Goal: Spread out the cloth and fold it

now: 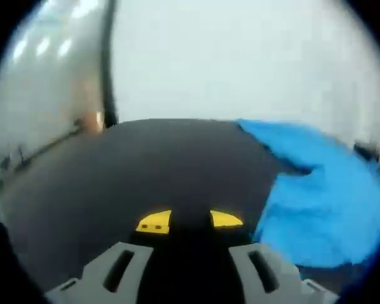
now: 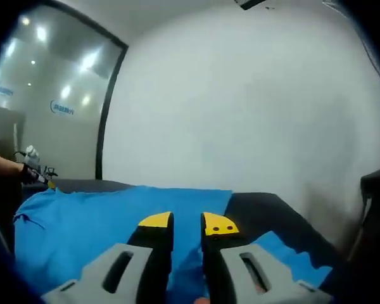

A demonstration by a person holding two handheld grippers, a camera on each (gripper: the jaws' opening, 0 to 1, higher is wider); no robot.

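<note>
In the left gripper view, the left claw [image 1: 190, 221] stood over a dark table [image 1: 145, 171], its two yellow-tipped jaws parted with a clear gap of bare table between them and nothing held. The picture was blurred. A blue cloth [image 1: 323, 202] lay on the table to the right of the claw, near the right jaw but apart from it, bunched with a dark fold running across its upper part. A pale wall [image 1: 240, 57] rose behind the table's far edge, and a dark vertical frame [image 1: 107, 63] divided it from a glossy panel [image 1: 44, 82] at the left. In the right gripper view, the right claw [image 2: 187, 223] was low over the same blue cloth [image 2: 95, 221], which was spread broadly across the table [image 2: 272, 221] from the left side to beneath the jaws, with a further portion lying to the right of the claw. The jaws stood close together with only a narrow gap; whether cloth was pinched between them could not be told. At the left edge, a person's hand [image 2: 6, 168] and part of the other gripper [image 2: 35, 168] were at the cloth's far left corner. A white wall [image 2: 253, 101] stood behind, with a glass partition [image 2: 50, 95] reflecting ceiling lights at the left.
</note>
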